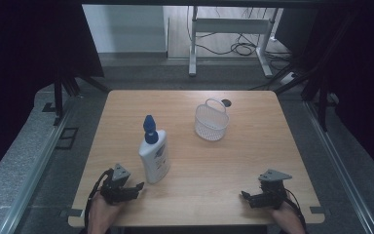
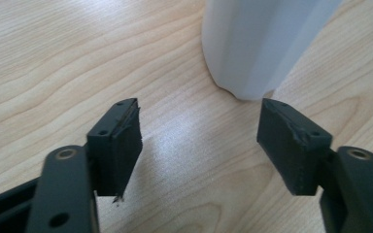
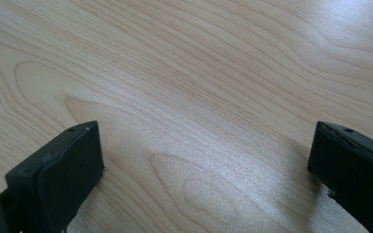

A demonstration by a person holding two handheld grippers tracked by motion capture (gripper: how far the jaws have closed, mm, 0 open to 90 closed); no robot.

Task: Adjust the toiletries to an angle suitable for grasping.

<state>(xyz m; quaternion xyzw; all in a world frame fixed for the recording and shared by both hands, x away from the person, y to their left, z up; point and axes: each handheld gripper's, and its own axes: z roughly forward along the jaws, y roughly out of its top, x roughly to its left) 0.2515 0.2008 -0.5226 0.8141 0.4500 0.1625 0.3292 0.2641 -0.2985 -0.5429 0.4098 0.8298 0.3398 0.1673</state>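
Lotion bottle (image 1: 155,156) stands just ahead of left gripper (image 1: 137,187), blocking it. White mesh basket (image 1: 211,121) mid-table. Bare tabletop (image 1: 214,170) ahead of right gripper (image 1: 245,196).

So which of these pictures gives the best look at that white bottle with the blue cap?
The high view: the bottle stands upright and whole on the table, blue cap and label visible, beside the left gripper. The left gripper view catches just its white base ahead of the open jaws.

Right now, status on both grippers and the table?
Left gripper open, beside white plastic bottle with blue cap. Right gripper open over bare wooden table. White mesh basket beyond, unobstructed.
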